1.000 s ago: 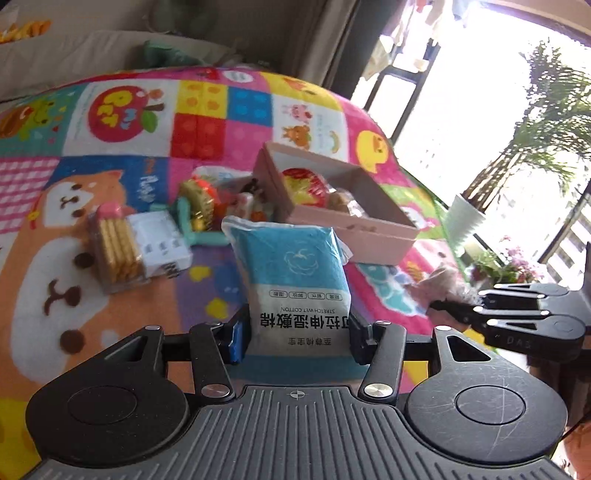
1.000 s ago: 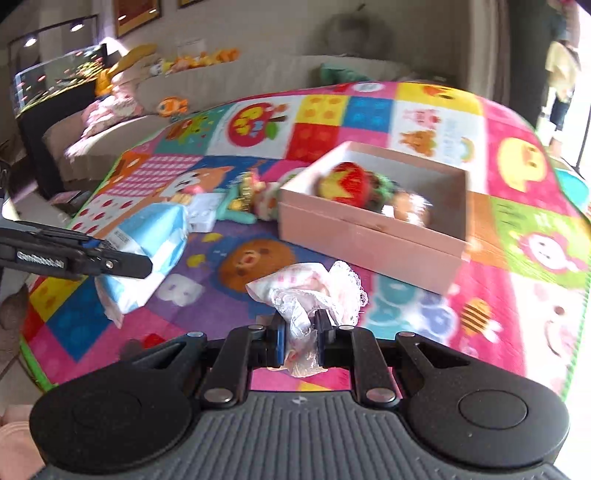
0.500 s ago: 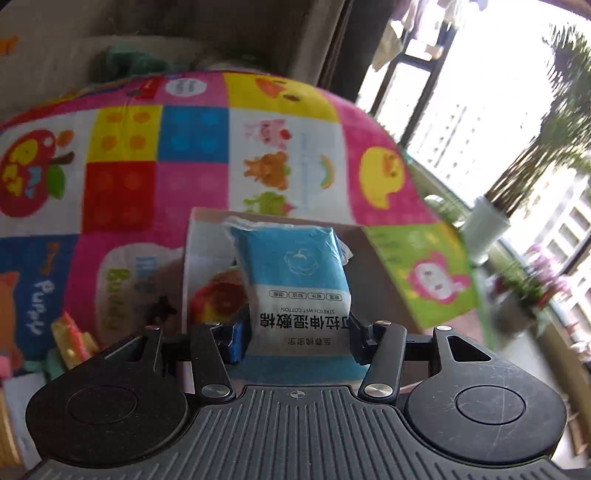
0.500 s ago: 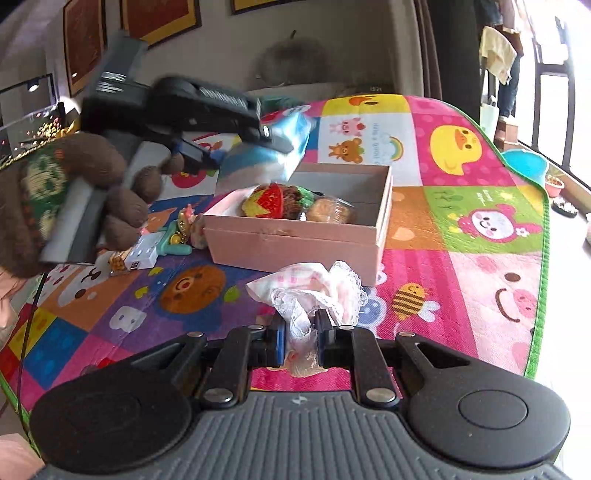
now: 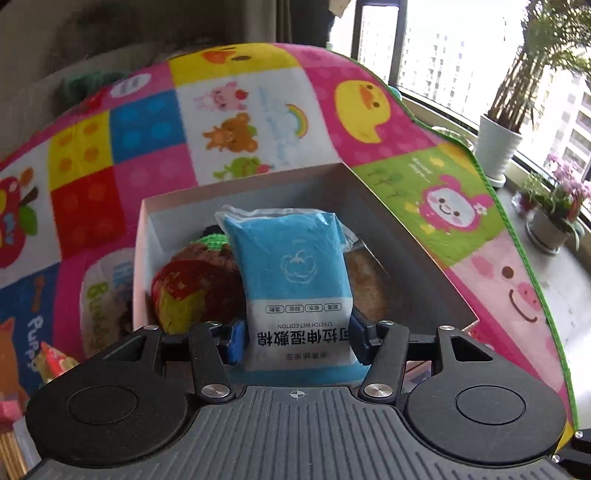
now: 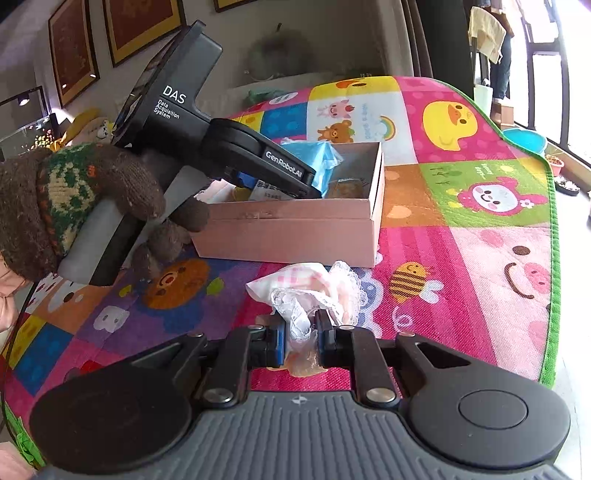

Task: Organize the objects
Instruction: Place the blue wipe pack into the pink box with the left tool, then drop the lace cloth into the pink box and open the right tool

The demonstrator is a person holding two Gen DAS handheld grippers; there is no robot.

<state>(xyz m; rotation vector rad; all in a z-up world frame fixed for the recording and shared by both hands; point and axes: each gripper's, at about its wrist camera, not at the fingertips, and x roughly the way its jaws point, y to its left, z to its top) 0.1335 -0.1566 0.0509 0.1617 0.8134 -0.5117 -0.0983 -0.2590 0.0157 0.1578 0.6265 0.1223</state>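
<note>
Easing my left gripper (image 5: 295,338) apart, I lower the blue wipes packet (image 5: 291,280) into the pink box (image 6: 295,230); my right gripper (image 6: 300,341) pinches lace cloth (image 6: 314,291).

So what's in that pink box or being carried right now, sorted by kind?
Blue wet cotton packs: 1
Knitted strawberry toys: 1
Clear-wrapped pastries: 1
Lacy pink-check cloth bundles: 1
Total: 4

A home living room: cartoon play mat (image 5: 236,110), framed pictures (image 6: 140,26), potted plants (image 5: 496,147) by the window
</note>
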